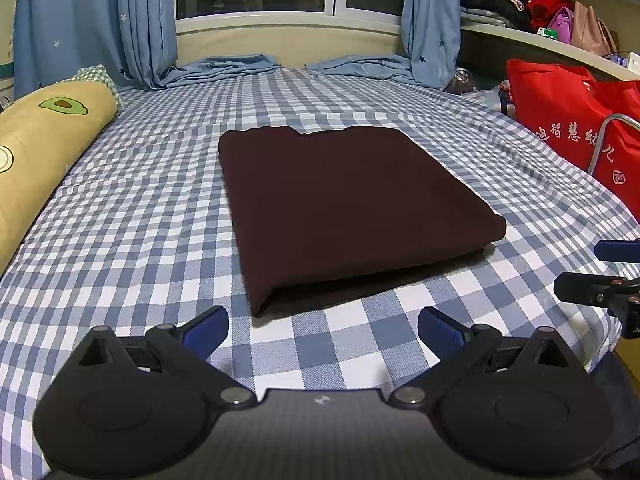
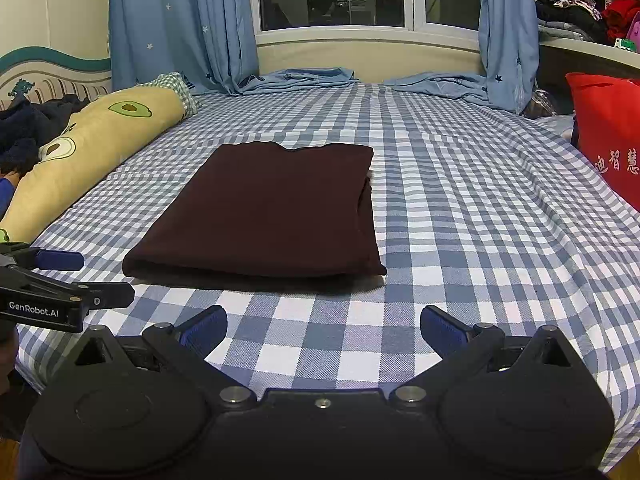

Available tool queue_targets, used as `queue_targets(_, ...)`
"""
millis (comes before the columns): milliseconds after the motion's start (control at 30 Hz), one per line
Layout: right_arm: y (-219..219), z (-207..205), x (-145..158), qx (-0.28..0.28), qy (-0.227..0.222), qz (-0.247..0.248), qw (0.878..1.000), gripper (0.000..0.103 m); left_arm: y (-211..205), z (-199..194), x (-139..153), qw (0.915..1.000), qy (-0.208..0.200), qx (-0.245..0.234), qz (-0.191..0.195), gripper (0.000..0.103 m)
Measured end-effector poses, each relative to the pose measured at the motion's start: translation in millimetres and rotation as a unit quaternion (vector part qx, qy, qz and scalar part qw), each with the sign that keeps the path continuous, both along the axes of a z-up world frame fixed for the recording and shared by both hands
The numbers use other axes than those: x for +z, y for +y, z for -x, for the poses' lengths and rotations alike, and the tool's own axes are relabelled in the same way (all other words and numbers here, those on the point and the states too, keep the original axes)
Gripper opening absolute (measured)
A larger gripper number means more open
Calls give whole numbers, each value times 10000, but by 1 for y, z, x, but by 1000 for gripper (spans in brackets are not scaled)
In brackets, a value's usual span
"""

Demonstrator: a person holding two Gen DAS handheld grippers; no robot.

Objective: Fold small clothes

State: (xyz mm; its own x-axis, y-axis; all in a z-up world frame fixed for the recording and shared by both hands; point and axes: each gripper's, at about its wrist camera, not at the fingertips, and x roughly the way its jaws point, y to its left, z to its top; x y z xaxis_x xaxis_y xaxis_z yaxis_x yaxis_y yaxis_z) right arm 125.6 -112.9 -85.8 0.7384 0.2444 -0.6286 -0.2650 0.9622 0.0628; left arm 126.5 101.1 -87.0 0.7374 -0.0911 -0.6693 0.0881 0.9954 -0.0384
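Note:
A dark maroon garment (image 1: 344, 208) lies folded into a flat rectangle on the blue-and-white checked bed sheet (image 1: 140, 220); it also shows in the right wrist view (image 2: 272, 212). My left gripper (image 1: 323, 326) is open and empty, just short of the garment's near edge. My right gripper (image 2: 324, 326) is open and empty, a little nearer than the garment's front fold. Each gripper appears at the edge of the other's view: the right gripper (image 1: 592, 266) at the right, the left gripper (image 2: 104, 276) at the left.
A yellow avocado-print bolster (image 2: 92, 152) lies along the bed's left side. Red bags (image 1: 568, 120) stand at the right. Blue curtains (image 2: 180, 24) hang at the window and pool on the bed's far end. A cluttered shelf (image 1: 540, 8) is at the far right.

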Motion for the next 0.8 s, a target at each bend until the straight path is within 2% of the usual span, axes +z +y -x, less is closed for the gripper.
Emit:
queue_targets(633, -6, -2, -4, -128, 17, 30, 9999, 102, 8, -3, -2, 9999, -23, 23, -167, 103)
queue_targets(800, -10, -1, -1, -233, -43, 50, 9997, 102, 19, -5, 3, 9995, -95, 187, -244, 103)
